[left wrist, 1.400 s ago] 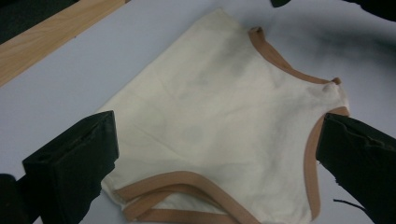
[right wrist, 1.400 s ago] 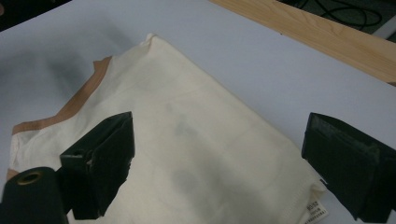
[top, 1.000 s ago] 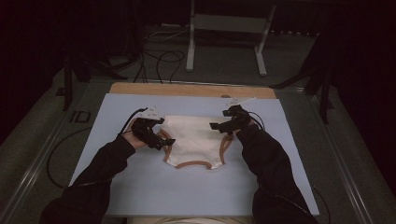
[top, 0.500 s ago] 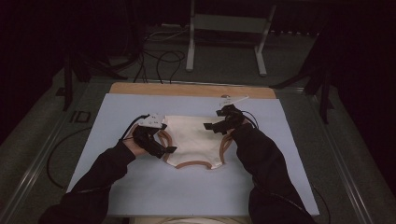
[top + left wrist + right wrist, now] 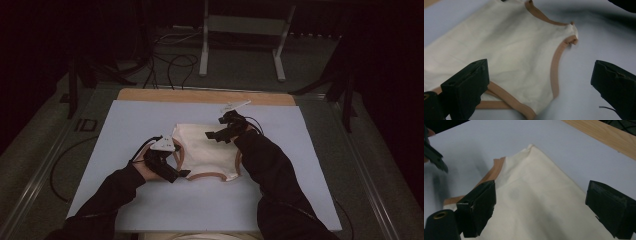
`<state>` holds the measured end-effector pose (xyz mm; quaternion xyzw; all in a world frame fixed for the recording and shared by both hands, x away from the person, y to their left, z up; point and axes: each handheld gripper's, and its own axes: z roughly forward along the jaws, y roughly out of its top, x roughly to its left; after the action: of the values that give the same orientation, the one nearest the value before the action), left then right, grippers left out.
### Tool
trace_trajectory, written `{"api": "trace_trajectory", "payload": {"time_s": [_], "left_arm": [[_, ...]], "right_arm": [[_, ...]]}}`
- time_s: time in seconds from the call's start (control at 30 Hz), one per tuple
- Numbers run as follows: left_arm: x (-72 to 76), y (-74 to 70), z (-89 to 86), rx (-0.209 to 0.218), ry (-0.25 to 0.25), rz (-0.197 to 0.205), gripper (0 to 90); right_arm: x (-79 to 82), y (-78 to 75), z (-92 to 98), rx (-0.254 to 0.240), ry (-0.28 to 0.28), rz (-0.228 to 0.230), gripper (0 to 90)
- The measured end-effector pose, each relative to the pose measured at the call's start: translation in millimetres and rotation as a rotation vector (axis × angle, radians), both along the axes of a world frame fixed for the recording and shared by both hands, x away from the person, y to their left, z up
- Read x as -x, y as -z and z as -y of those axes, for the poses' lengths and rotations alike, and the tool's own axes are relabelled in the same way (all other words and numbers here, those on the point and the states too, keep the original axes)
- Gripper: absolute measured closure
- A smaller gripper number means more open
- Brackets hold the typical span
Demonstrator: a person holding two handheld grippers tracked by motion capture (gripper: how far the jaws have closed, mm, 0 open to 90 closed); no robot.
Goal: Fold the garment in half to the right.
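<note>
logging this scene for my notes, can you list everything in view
cream cloth garment with tan trim: one, flat on the mat's middle
pale blue mat: one, covers the table
wooden table edge: one strip, tan, beyond the mat
white metal stand: one, on the floor behind the table
black cables: several, on the floor behind
left gripper: one, black, open, at the garment's left edge
right gripper: one, black, open, over the garment's far right
dark sleeves: two, from the bottom

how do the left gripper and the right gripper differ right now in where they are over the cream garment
The left black two-jaw gripper sits low at the near-left corner of the cream garment with tan trim; the right black two-jaw gripper sits at its far side. The left carries a grey three-cornered plate facing up; the right's plate juts toward the wooden table edge. Both have jaws open, gripping nothing.
</note>
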<state>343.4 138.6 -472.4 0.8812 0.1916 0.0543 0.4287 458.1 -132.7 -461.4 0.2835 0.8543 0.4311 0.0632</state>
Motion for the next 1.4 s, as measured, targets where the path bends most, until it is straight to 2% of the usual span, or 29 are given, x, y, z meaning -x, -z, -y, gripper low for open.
{"api": "trace_trajectory", "payload": {"time_s": [0.17,0.33,0.47,0.63,0.8,0.87,1.03,1.1,1.23,1.33,1.4], "left_arm": [[4.1,8.5,0.3,-0.018,0.029,-0.014,3.5],[7.8,18.7,3.3,-0.079,0.061,-0.014,6.0],[8.9,25.9,7.2,-0.111,0.076,-0.013,8.0],[8.8,34.0,11.8,-0.163,0.098,0.018,12.2],[4.3,41.5,15.3,-0.203,0.085,0.035,16.0],[3.1,44.1,17.0,-0.223,0.071,0.055,18.0],[-1.9,45.0,18.0,-0.231,0.053,0.092,25.3],[-5.4,44.6,18.8,-0.232,0.038,0.089,27.6],[-6.9,44.4,20.5,-0.230,0.025,0.109,35.8],[-6.7,44.3,21.3,-0.227,0.013,0.128,46.0],[-6.4,45.5,21.4,-0.213,0.015,0.136,57.9]], "right_arm": [[-1.3,0.8,-10.8,0.008,-0.014,-0.007,9.8],[-3.0,0.7,-23.6,0.006,-0.041,-0.013,9.8],[-4.3,2.5,-34.5,0.009,-0.061,-0.017,9.9],[-5.1,7.2,-45.7,0.020,-0.079,-0.029,9.9],[-4.4,11.9,-52.4,0.023,-0.092,-0.046,9.9],[-4.3,12.9,-54.3,0.026,-0.099,-0.046,9.9],[-4.1,14.1,-57.7,0.031,-0.108,-0.050,10.0],[-4.0,14.5,-58.6,0.033,-0.108,-0.057,10.0],[-4.8,15.2,-59.4,0.032,-0.114,-0.054,10.1],[-5.3,15.8,-61.4,0.033,-0.112,-0.058,10.2],[-6.0,16.7,-63.2,0.035,-0.116,-0.055,10.2]]}}
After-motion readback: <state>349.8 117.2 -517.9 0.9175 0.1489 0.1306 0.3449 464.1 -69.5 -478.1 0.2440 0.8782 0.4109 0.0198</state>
